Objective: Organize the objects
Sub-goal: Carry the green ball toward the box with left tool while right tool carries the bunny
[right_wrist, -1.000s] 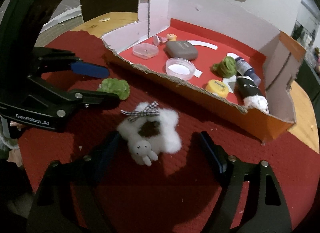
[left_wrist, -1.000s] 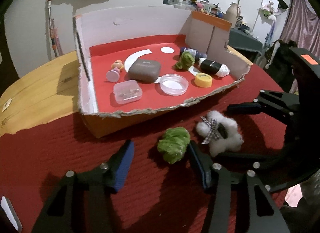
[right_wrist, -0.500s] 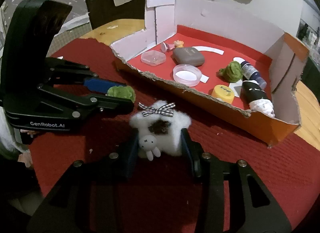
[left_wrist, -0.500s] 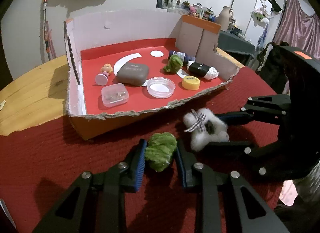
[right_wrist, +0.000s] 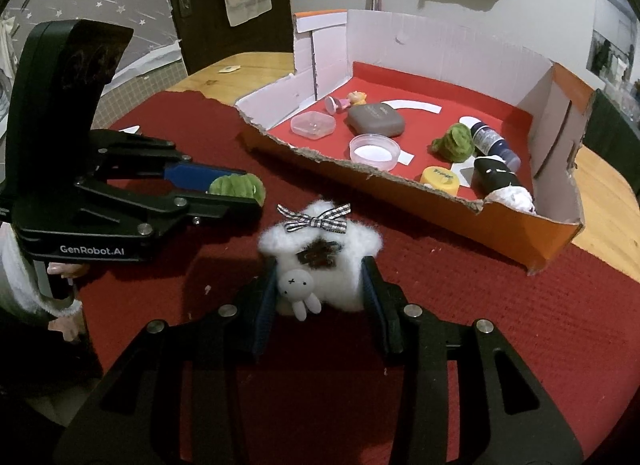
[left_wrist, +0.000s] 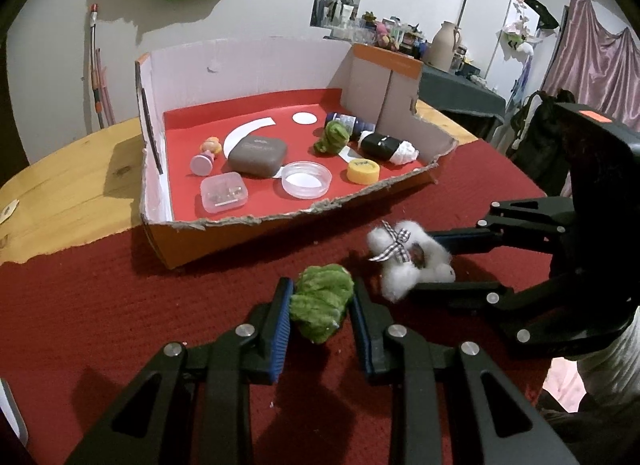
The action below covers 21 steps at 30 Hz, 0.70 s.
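Observation:
My left gripper (left_wrist: 320, 305) is shut on a green fuzzy ball (left_wrist: 320, 303) and holds it just above the red cloth; it also shows in the right wrist view (right_wrist: 236, 185). My right gripper (right_wrist: 320, 285) is shut on a white fluffy star toy (right_wrist: 320, 249) with a checked bow and a small bunny charm; the toy also shows in the left wrist view (left_wrist: 404, 261). Both are in front of the torn cardboard box (left_wrist: 256, 225) with a red floor.
The box holds a grey case (left_wrist: 258, 155), a clear square container (left_wrist: 224, 192), a round clear dish (left_wrist: 306, 184), a yellow cap (left_wrist: 362, 171), another green ball (left_wrist: 332, 137), a dark bottle (right_wrist: 494, 143), a black roll (left_wrist: 386, 145) and a small figure (left_wrist: 206, 155). The wooden table (left_wrist: 72, 177) lies beyond the red cloth (left_wrist: 100, 305).
Both grippers have closed, the left on the green ball and the right on the white star toy, and both have lifted their objects slightly off the cloth.

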Tool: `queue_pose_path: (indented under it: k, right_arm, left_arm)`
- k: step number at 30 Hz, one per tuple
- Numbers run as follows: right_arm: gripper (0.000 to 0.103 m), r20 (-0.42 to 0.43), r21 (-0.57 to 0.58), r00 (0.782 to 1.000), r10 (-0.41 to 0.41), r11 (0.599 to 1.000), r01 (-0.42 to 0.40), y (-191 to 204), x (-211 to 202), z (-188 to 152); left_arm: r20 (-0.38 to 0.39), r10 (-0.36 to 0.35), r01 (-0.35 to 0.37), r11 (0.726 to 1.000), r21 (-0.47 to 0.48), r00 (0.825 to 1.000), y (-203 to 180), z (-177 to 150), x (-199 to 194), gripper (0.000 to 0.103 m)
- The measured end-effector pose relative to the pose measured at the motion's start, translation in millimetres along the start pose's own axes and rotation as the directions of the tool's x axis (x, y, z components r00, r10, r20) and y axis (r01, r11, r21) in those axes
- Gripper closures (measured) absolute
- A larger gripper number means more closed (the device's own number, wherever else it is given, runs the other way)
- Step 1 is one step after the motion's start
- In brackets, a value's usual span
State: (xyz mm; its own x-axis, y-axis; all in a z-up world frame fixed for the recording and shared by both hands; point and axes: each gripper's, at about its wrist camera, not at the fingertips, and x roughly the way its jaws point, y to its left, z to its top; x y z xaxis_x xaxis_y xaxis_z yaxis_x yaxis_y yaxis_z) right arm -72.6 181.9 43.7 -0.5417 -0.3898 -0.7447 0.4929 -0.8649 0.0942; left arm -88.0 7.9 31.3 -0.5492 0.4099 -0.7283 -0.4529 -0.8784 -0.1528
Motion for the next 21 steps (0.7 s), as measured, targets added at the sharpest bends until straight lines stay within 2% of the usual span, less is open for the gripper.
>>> queue_pose_path:
  k: [14, 18, 21]
  right_arm:
    - [0.065, 0.022, 0.0, 1.0, 0.019, 1.0, -0.019, -0.1, -15.0, 2.0]
    - [0.065, 0.051, 0.007, 0.998, 0.025, 1.0, -0.025, -2.1, -31.4, 13.7]
    - [0.065, 0.069, 0.021, 0.998, -0.004, 1.0, 0.003, -7.7, -46.2, 32.6]
  left_arm:
    - [0.02, -0.011, 0.011, 1.0, -0.004, 1.0, -4.1, 3.7, -9.2, 0.074]
    - [0.04, -0.012, 0.012, 1.0, -0.003, 0.999, -7.0, 15.9, -18.7, 0.074]
    - [0.051, 0.001, -0.001, 1.0, -0.002, 0.999, -7.7, 34.8, -25.5, 0.074]
